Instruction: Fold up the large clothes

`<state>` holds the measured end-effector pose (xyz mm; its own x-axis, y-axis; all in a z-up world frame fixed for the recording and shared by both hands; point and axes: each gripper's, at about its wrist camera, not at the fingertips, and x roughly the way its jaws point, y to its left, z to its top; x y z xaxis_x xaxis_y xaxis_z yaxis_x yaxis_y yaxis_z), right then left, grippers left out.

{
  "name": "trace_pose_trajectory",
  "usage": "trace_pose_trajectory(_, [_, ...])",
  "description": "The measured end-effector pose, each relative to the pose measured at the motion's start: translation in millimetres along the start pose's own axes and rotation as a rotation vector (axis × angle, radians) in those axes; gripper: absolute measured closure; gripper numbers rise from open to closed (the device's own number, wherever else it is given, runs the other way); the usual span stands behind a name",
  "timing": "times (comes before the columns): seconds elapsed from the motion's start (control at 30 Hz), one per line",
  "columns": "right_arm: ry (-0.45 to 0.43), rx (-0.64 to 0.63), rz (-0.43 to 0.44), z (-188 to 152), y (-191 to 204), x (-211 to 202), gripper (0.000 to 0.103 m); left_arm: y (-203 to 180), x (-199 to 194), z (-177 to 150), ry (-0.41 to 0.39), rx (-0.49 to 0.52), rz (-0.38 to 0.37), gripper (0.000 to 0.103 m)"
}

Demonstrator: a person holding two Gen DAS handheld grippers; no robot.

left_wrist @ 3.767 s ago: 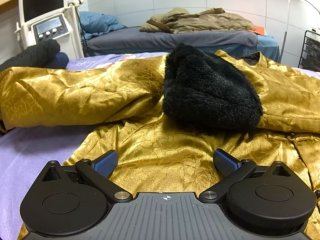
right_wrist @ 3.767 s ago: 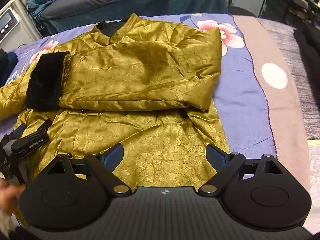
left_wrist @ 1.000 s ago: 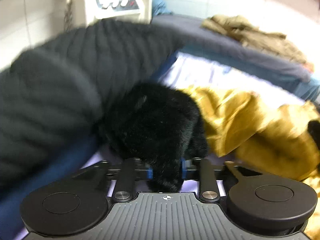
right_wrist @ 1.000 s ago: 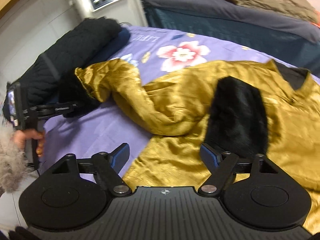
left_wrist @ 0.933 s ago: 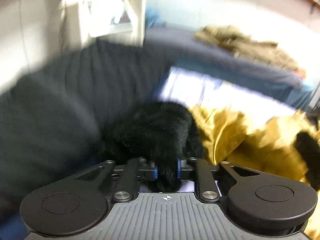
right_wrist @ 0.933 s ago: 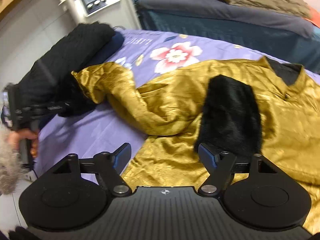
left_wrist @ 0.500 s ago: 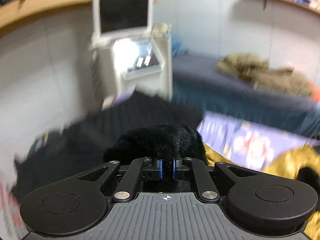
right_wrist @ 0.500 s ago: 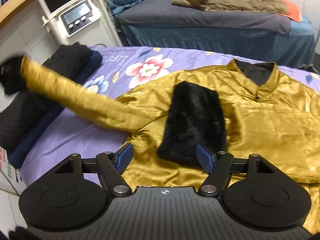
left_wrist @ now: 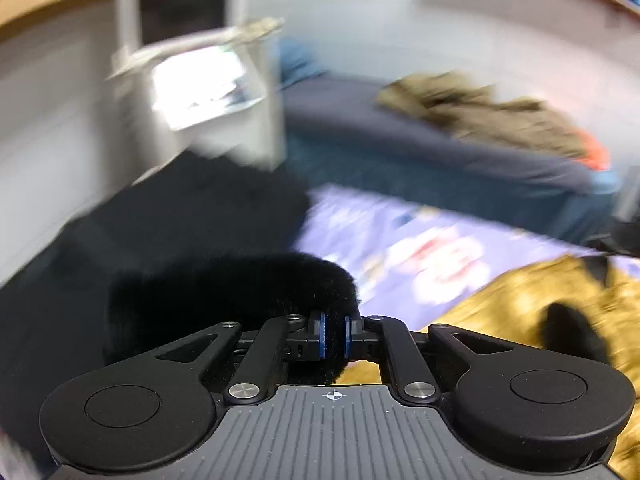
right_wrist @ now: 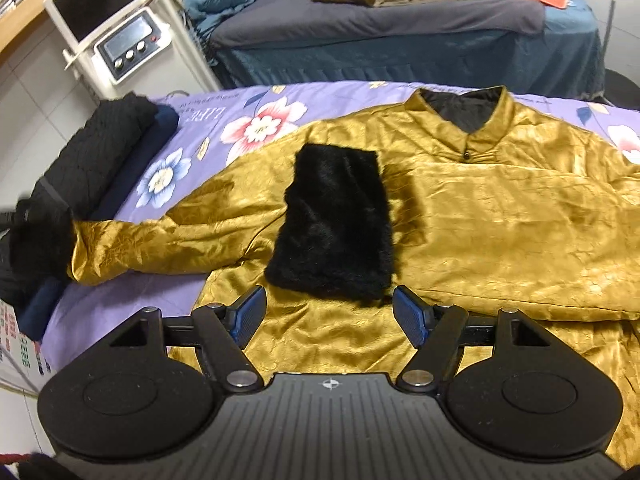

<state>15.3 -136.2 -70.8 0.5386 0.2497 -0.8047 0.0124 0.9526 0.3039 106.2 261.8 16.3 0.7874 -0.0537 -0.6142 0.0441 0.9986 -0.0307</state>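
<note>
One claw [left_wrist: 334, 340] grips fur cuff [left_wrist: 228, 300]

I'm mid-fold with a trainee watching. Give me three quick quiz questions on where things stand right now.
1. True or false: the left gripper is shut on a fur cuff.
2. The right gripper is: A) open, holding nothing; B) shut on the collar; C) shut on the sheet.
3. What lies on the jacket's chest?

Key: 1 true. 2 A. 3 the other fur cuff, its sleeve folded across the front.
</note>
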Motion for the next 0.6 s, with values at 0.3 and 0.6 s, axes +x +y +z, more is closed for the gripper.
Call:
trace_pose_trajectory(0.3, [-0.056,0.111,-0.067,-19,-42,-35,0.028,-188,15,29,-0.009,0.108,-0.472,0.076])
trace_pose_trajectory(0.6, [-0.071,0.256,-0.174,-40,-94,-63,0.028,-311,12,-44,0.181,0.245,-0.671,0.075])
